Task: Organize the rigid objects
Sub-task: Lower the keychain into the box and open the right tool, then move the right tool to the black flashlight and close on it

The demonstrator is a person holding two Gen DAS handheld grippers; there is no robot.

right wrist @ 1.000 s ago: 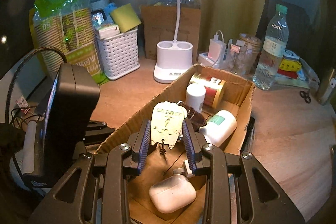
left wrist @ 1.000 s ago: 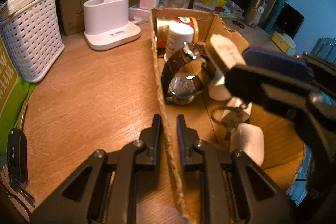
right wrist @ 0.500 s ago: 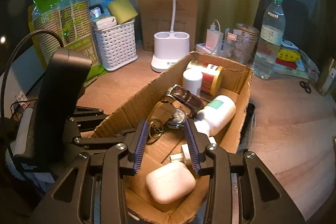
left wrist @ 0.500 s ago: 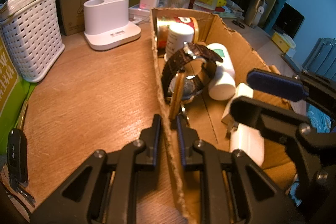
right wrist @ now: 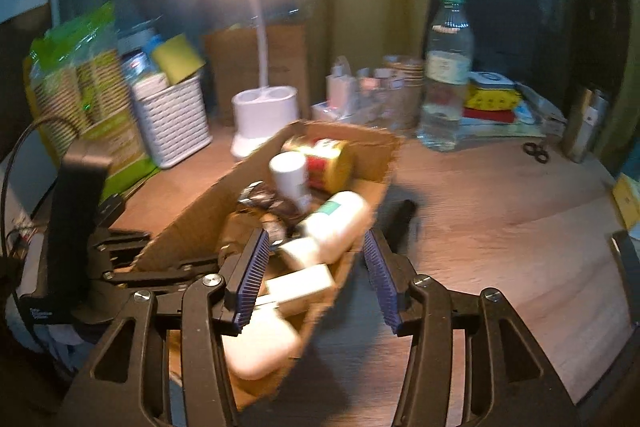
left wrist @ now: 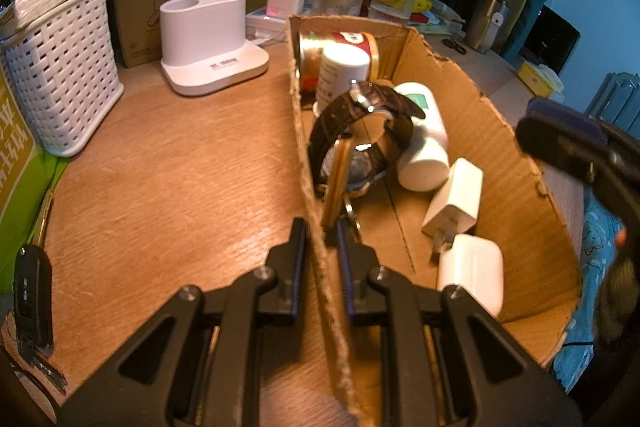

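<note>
A: Left wrist view first. Where is your left claw [left wrist: 322, 233]?

B: At the bottom centre of the frame, clenched on the near wall of the cardboard box [left wrist: 472, 107], one finger outside it and one inside.

A: What lies in the box?

B: A brown-strapped watch [left wrist: 360, 135] in mid frame, with a wooden tag [left wrist: 336, 183] leaning against it just above your claw. Right of the watch a white bottle [left wrist: 424, 147] lies on its side, with a white plug [left wrist: 454, 199] and a white earbud case [left wrist: 472, 269] lower right. A gold and red can [left wrist: 340, 47] and a white jar [left wrist: 342, 71] sit at the far end.

A: And your right claw [right wrist: 316, 275]?

B: In the right wrist view it is released, fingers spread wide and holding nothing, low in the frame over the box's right wall. That view is blurred.

A: Outside the box?

B: On the table [left wrist: 180, 167], a white lamp base [left wrist: 212, 39] at upper centre, a white basket [left wrist: 60, 67] at left, a car key [left wrist: 32, 303] at lower left.
</note>
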